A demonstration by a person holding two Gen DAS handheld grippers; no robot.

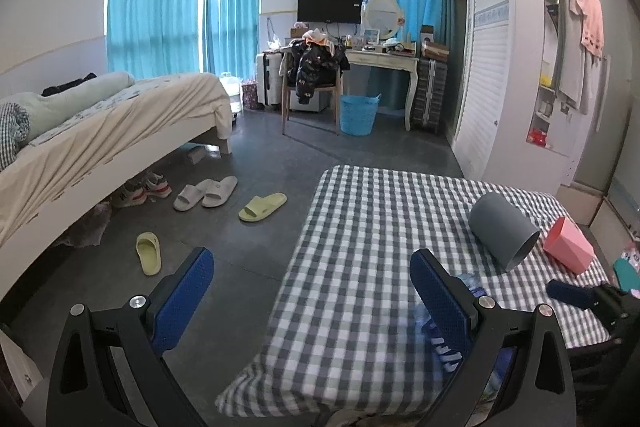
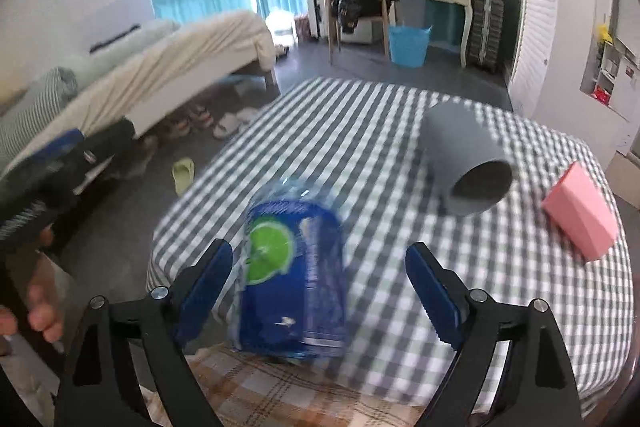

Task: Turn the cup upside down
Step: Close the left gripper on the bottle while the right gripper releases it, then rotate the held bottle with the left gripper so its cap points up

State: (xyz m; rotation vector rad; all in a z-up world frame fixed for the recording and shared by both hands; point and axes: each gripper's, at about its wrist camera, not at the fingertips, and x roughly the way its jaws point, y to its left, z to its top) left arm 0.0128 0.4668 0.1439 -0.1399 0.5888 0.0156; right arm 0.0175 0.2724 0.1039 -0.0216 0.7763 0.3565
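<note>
- Lying on its side on the checked tablecloth, the grey cup points its open mouth toward the near right.
- Pink cup: to the right of the grey one, apart from it; apparently also tipped, though blur limits certainty.
- Right gripper: jaws wide apart, gripping nothing; a blue bottle stands blurred between them.
- Left gripper: jaws wide apart, empty, over the table's left edge.
</note>
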